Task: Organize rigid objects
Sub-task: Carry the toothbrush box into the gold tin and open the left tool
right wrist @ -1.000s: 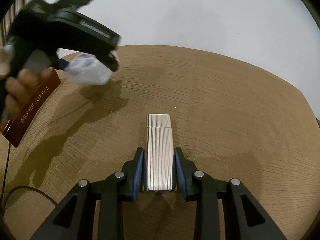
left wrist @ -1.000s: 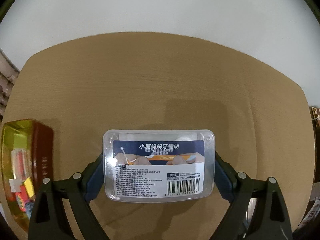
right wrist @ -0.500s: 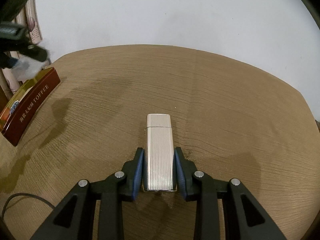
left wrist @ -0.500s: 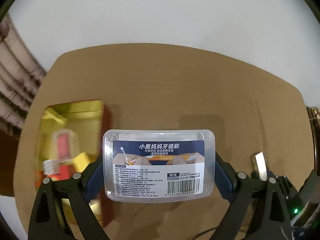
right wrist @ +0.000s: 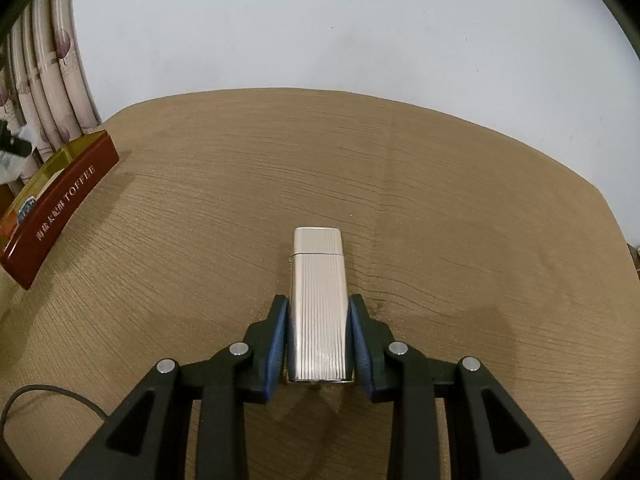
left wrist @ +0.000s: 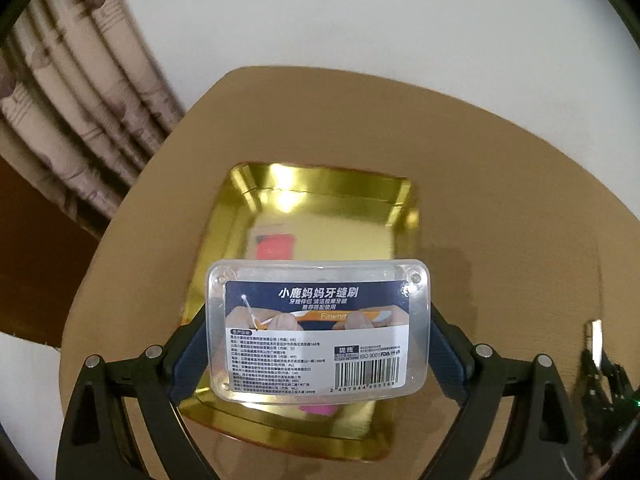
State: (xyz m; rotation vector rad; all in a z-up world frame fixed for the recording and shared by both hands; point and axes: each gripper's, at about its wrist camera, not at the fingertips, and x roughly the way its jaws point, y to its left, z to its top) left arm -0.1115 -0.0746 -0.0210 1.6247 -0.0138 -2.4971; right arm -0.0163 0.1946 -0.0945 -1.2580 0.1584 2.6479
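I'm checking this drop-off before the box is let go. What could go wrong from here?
1. The clear plastic box hangs in the left hand-held gripper above the gold tin, where red and pink items already lie; released here, it may land tilted on them.
2. The tin sits near the table edge, so a knock could push it off.

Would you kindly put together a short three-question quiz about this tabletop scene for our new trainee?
1. True or false: the left tongs grip a clear plastic box with a barcode label.
2. What do the right tongs clamp? A) a ribbed silver lighter B) a spoon C) a marker
3. Fill in: the clear box hangs above a ____-coloured tin tray.

Key: 1 true; 2 A; 3 gold.
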